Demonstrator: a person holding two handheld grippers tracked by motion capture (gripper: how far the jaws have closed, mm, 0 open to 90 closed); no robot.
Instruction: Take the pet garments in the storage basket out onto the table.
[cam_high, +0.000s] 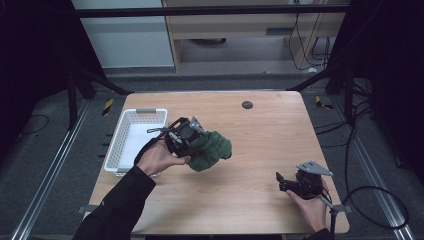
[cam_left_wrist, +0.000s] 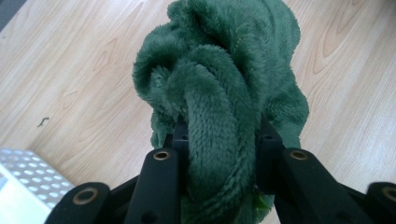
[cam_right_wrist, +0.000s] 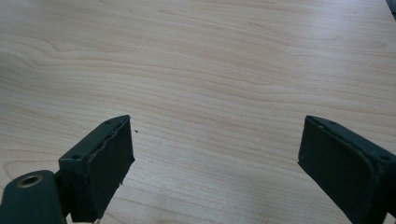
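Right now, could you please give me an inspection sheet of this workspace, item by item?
Surface: light wooden table, with a small dark round spot near its far edge.
Job's things: green fleece cloth, bunched and lifted off the table; white perforated basket at the left edge, looks empty.
Clutter: nothing seen.
Grippers: left gripper clamped on the cloth beside the basket; right gripper open over bare wood, near the right corner.
Cables: black cable loops on the floor to the right.
Surroundings: grey carpet, dark frame struts, cabinets beyond the table.
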